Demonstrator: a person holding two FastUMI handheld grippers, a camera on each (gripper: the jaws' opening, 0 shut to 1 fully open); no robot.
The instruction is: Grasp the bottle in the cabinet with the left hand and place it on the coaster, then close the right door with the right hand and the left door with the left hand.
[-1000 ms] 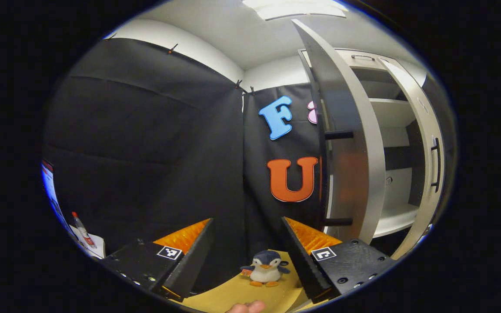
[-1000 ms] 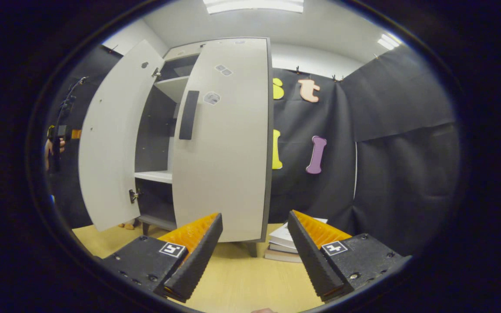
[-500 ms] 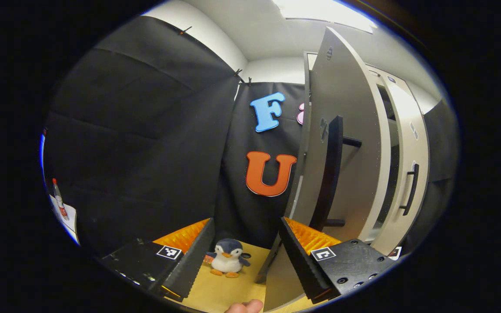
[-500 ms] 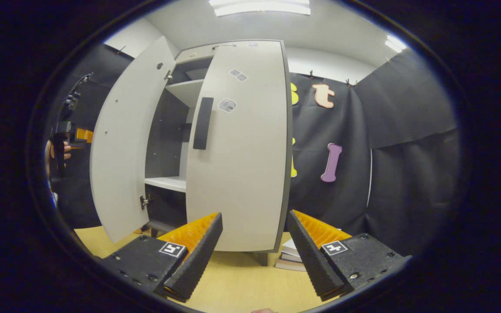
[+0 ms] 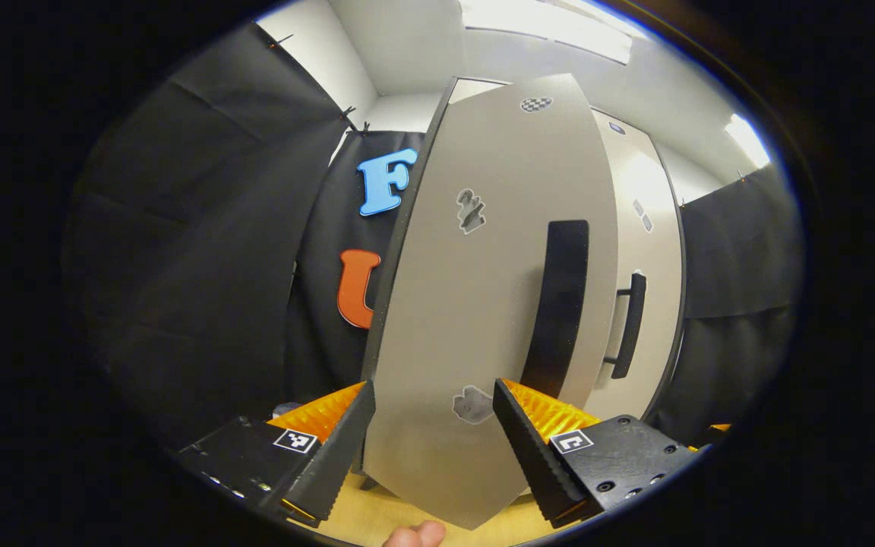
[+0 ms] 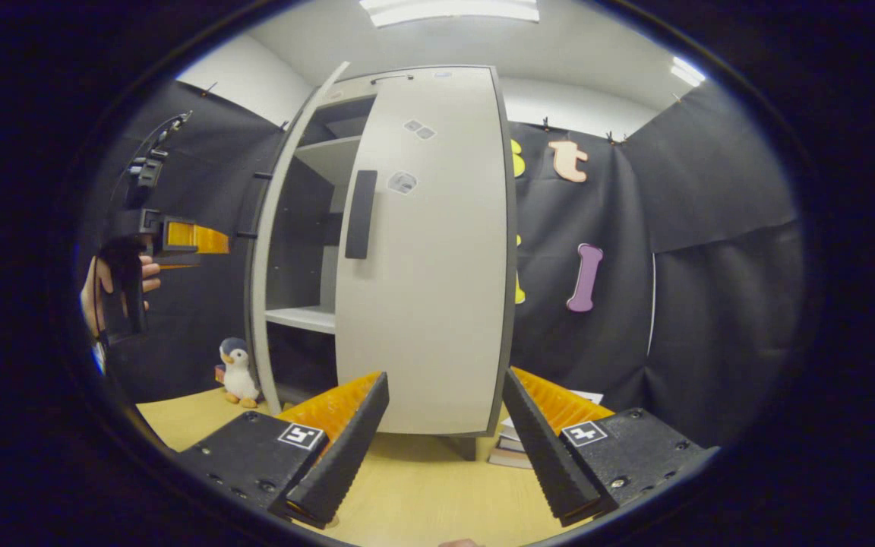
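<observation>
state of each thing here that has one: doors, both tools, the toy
left door: ajar, partly swung toward the cabinet
right door: closed
left tool: open, empty, facing the left door's outer face
right tool: open, empty
penguin toy: upright on the table by the cabinet

penguin toy [image 6: 237,371] left of cabinet [image 6: 407,251]
</observation>
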